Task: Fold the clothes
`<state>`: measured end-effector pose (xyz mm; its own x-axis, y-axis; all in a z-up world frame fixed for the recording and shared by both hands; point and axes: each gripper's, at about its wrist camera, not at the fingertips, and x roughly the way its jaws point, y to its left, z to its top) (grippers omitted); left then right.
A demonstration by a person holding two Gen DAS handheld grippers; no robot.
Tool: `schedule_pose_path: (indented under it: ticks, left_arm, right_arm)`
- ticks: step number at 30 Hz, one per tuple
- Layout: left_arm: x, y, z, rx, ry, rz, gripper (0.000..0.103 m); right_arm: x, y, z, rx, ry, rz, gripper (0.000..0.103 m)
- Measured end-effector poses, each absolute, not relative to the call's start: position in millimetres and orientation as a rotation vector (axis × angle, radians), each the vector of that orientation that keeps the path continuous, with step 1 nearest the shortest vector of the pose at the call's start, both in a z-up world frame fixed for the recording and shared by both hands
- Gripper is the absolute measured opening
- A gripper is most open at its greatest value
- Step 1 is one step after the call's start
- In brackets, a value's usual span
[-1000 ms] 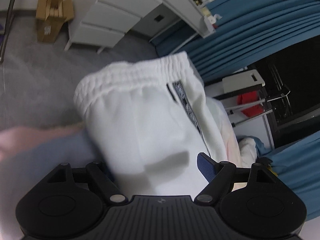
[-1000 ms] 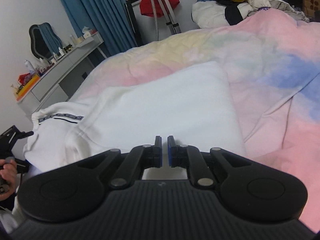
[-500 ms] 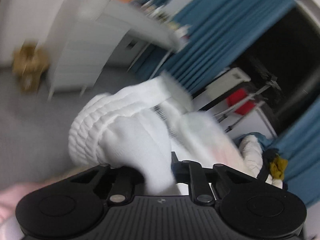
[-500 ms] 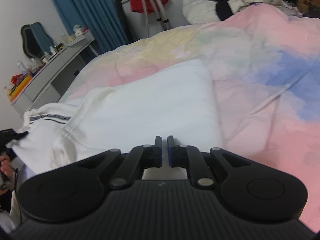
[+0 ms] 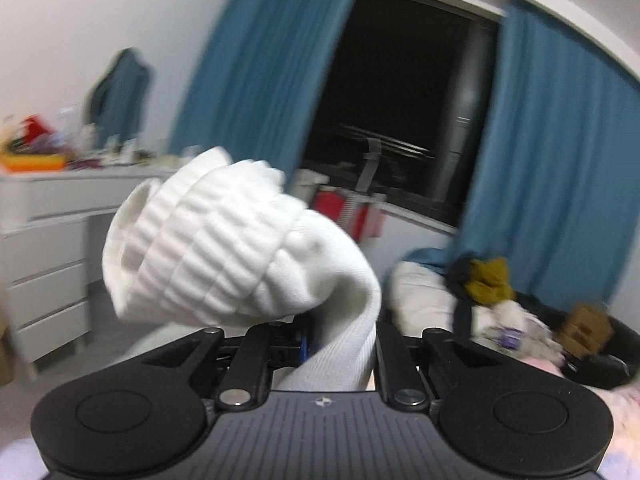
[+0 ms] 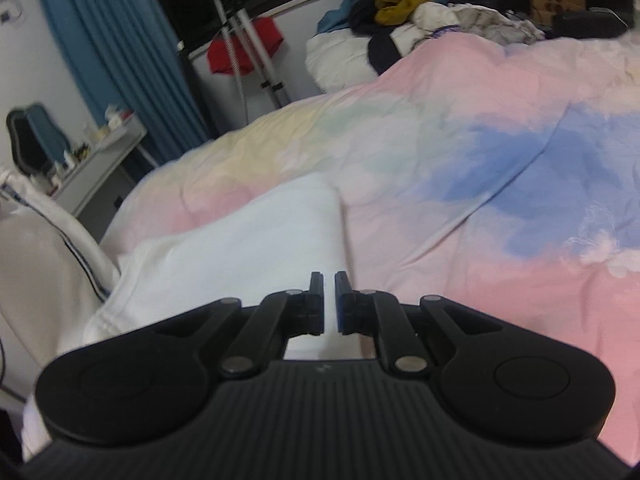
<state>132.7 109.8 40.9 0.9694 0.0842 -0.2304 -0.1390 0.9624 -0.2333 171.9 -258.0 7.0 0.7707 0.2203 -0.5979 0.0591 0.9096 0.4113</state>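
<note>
Blue curtains (image 5: 256,60) and a dark window (image 5: 404,92) fill the far wall, and a pastel quilt (image 6: 460,184) covers the bed. The left gripper (image 5: 340,344) pinches the white trousers (image 5: 248,256) at the bunched waistband, raised in front of it; that thick, crumpled bite could slip or fold crooked. The right gripper (image 6: 329,304) is pressed together on nothing, with the trousers' flat part lying just beyond it and to its left.

Soft ribbed white cloth shorts (image 5: 224,256), matt black plastic left gripper (image 5: 340,340), smooth cotton duvet (image 6: 480,160)
</note>
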Motion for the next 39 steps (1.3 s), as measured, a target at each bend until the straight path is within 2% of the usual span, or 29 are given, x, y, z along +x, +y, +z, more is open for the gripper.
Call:
schedule_pose_path:
  ticks: [5, 9, 13, 15, 18, 20, 21, 23, 24, 25, 26, 27, 28, 29, 33, 36, 39]
  left_arm:
    - [150, 2, 11, -0.191, 0.266, -0.012, 0.014]
    - [151, -73, -53, -0.039, 0.353, -0.109, 0.014]
    - [143, -117, -118, 0.153, 0.435, -0.159, 0.015]
    - [138, -124, -134, 0.197, 0.443, -0.180, 0.016]
    - [135, -116, -135, 0.244, 0.473, -0.240, 0.023]
    - [128, -102, -134, 0.299, 0.495, -0.283, 0.033]
    - [125, -95, -133, 0.329, 0.505, -0.304, 0.041]
    - [117, -79, -127, 0.400, 0.517, -0.339, 0.052]
    - [110, -73, -126, 0.427, 0.513, -0.340, 0.061]
    - [106, -65, -125, 0.445, 0.515, -0.338, 0.064]
    - [101, -57, -125, 0.460, 0.517, -0.335, 0.064]
    - [97, -49, -124, 0.466, 0.522, -0.324, 0.065]
    - [95, -41, -123, 0.470, 0.533, -0.301, 0.068]
    - [93, -32, -122, 0.475, 0.543, -0.278, 0.070]
    - [84, -15, -126, 0.458, 0.555, -0.223, 0.070]
    - [78, -22, -124, 0.459, 0.548, -0.214, 0.070]
    - [77, -25, -121, 0.453, 0.538, -0.224, 0.070]
  right_arm:
    - [170, -279, 2, 0.526, 0.674, 0.047, 0.010]
    - [168, -293, -4, 0.609, 0.657, 0.027, 0.010]
    - [170, -305, -11, 0.686, 0.640, 0.051, 0.010]
    - [172, -311, -17, 0.749, 0.637, 0.099, 0.010]
    - [177, -310, -25, 0.838, 0.647, 0.169, 0.010]
    - [180, -305, -27, 0.866, 0.653, 0.206, 0.010]
    - [182, -303, -28, 0.879, 0.656, 0.225, 0.010]
    - [184, -297, -30, 0.891, 0.660, 0.255, 0.010]
    - [185, -294, -31, 0.901, 0.663, 0.262, 0.010]
    - [186, -291, -32, 0.912, 0.665, 0.268, 0.011]
    - [187, -288, -33, 0.923, 0.667, 0.274, 0.026]
    - [188, -286, -35, 0.934, 0.669, 0.280, 0.036]
    - [190, -283, -37, 0.944, 0.678, 0.284, 0.060]
    - [191, -281, -40, 0.954, 0.687, 0.287, 0.075]
    - [196, -270, -51, 0.995, 0.724, 0.300, 0.077]
    - [200, -250, -52, 0.918, 0.699, 0.254, 0.076]
    - [204, -229, -50, 0.811, 0.662, 0.192, 0.061]
